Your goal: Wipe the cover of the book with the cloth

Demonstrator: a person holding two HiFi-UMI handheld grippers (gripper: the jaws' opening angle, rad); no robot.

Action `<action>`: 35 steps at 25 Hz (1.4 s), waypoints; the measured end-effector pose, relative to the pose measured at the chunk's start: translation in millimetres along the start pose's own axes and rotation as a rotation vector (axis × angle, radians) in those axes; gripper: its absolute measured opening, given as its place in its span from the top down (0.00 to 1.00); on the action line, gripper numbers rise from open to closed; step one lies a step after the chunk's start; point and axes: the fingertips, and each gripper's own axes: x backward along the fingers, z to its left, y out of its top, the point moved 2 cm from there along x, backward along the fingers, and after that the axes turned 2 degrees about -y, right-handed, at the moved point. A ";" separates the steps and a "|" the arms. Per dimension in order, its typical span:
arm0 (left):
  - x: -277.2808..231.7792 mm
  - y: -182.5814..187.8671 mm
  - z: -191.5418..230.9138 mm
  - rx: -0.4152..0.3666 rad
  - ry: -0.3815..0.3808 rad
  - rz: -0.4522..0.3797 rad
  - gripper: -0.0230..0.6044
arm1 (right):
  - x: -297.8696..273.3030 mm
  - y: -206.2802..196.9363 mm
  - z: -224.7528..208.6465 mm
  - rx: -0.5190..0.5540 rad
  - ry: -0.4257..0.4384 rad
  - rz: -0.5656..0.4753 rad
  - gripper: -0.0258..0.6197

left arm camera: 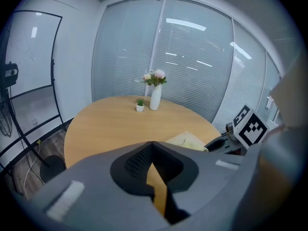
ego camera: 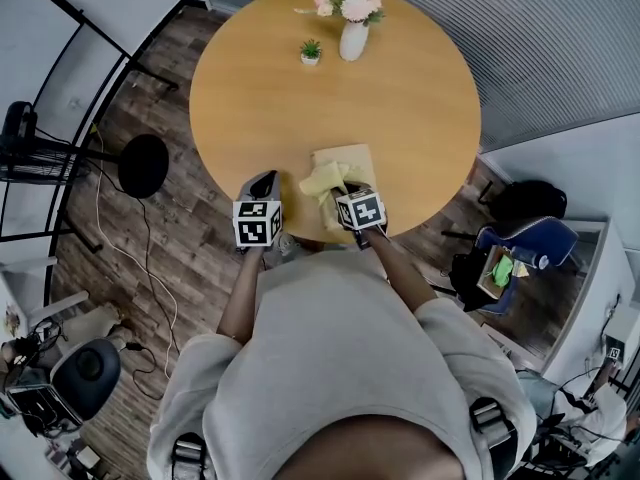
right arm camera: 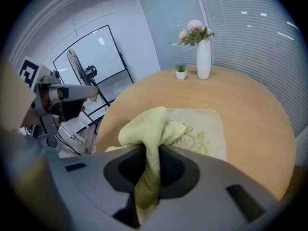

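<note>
A cream book with a pale green cover design lies near the front edge of the round wooden table. My right gripper is shut on a yellow-green cloth, which bunches above the book's near end. My left gripper hovers at the table's front edge, left of the book, jaws shut with nothing between them. The book shows at right in the left gripper view.
A white vase of flowers and a small potted plant stand at the table's far side. A black floor stand sits left of the table. A blue chair is to the right.
</note>
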 end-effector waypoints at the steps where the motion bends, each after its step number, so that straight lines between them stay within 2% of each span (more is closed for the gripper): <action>1: -0.7 0.3 -0.4 -0.001 -0.002 0.001 0.95 | 0.4 -0.6 -1.8 -0.005 -0.004 0.001 0.85; 18: -8.5 0.8 -9.3 -0.018 -0.020 0.016 0.95 | 9.2 -5.0 -22.5 -0.015 -0.012 -0.005 0.85; 35: -26.9 7.6 -33.7 -0.054 -0.078 0.021 0.95 | 34.2 -23.7 -78.7 -0.104 -0.127 -0.007 0.85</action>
